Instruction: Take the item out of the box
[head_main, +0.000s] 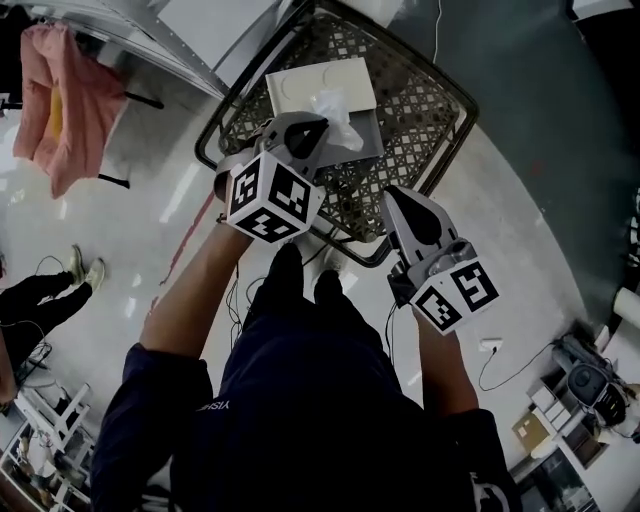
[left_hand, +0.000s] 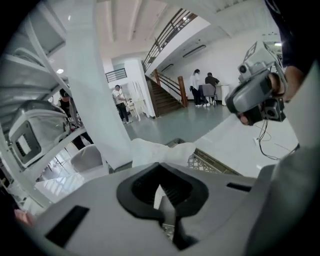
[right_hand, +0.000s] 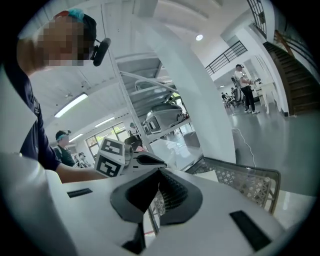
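Head view: left gripper (head_main: 310, 128) is at the tissue (head_main: 338, 112), which sticks up from the box (head_main: 310, 85) just ahead. Left gripper view: jaws pinch a tissue strip (left_hand: 160, 150), so grasp done, pull-out left. Right gripper view: right gripper (right_hand: 155, 195) closed, w/ nothing inside.

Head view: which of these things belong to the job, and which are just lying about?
Job:
- box
- tissue sticking out of it
- left gripper, shut on the tissue
- mesh basket holding the box

Lying about:
- pink cloth
- plug with its cable on the floor
- gear pile
- right gripper, shut and empty, off the box
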